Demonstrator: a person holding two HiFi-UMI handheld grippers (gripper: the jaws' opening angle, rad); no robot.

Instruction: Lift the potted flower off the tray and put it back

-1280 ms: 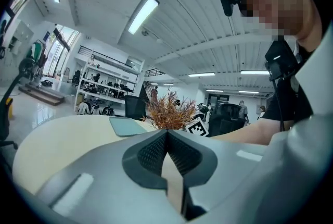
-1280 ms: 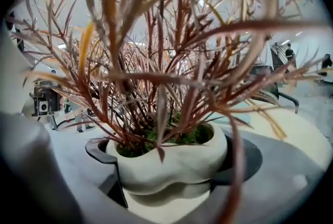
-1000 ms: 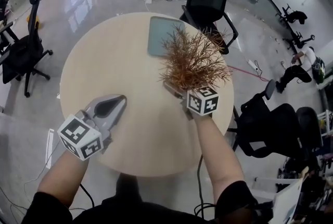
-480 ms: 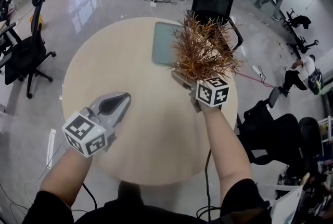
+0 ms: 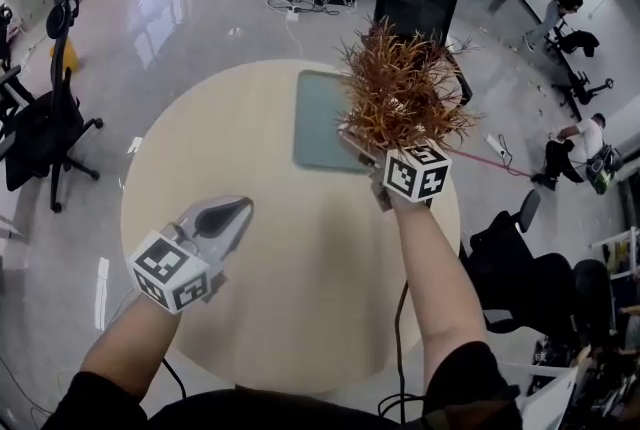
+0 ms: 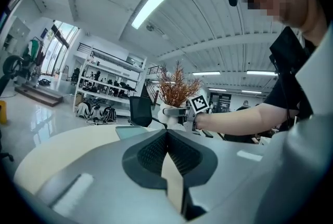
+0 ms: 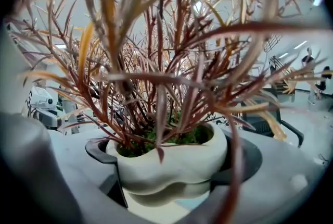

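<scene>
Right gripper view fills with the potted flower (image 7: 174, 160): a pale, wavy-sided pot with green moss at the rim and stiff rust-brown sprigs fanning up across the lens. The right gripper (image 7: 171, 189) has its jaws pressed against the pot's two sides, so it is clamped on the pot.

From the head view the flower hangs in the air over the right edge of the grey-green tray (image 5: 318, 123), which lies bare on the round wooden table (image 5: 290, 308). So the lift looks done. What is left, as I judge it, is to lower the pot onto the tray and let go.

The left gripper (image 5: 225, 218) hovers low over the near left part of the table, well apart from the flower. Its own view shows its jaws closed together at the tips with nothing between them.

That left gripper view also gives a side look that the others lack. It shows the pot plainly above the table surface, with clear space under it. The head view alone shows where the pot sits relative to the tray, and only the right gripper view shows the grip on the pot close up.
</scene>
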